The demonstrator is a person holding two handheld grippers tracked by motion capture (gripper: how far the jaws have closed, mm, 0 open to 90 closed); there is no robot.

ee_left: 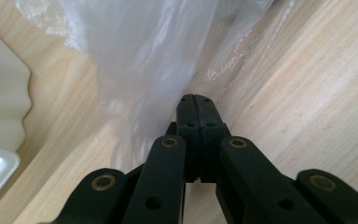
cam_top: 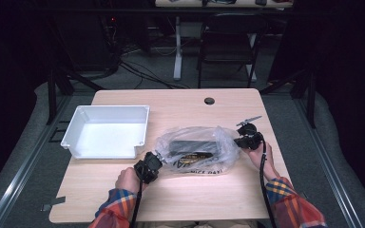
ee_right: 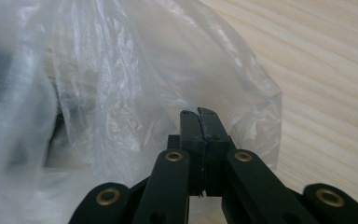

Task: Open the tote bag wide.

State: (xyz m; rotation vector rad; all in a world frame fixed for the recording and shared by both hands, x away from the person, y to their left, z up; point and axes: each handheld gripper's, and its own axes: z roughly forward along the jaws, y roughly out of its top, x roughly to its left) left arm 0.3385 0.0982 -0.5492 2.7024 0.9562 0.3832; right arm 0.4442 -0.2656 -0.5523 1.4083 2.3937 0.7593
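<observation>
Clear plastic bag (cam_top: 197, 149), centre frame on desk (cam_top: 180, 194), dark item inside; left gripper (cam_top: 158, 156) and right gripper (cam_top: 240, 141) fingers pinched on opposite bag edges.

I am wearing a plaid flannel shirt, its sleeves (cam_top: 292, 202) checked in red, orange, blue and yellow, the cuffs ending at my wrists. My left tool (cam_top: 158, 155) is looking like a chunky black block with a knobbly, bolted housing, and a black cable is trailing from it along my forearm. My right tool (cam_top: 237, 141) is black too, carrying a grey three-cornered plate (cam_top: 248, 119) on top and a thick black cable (cam_top: 264, 178). Up close, each tool is showing matte black linkage arms pinned with brass-coloured rivets (ee_left: 169, 142), small screw holes dotting the flat jaw blocks.
</observation>
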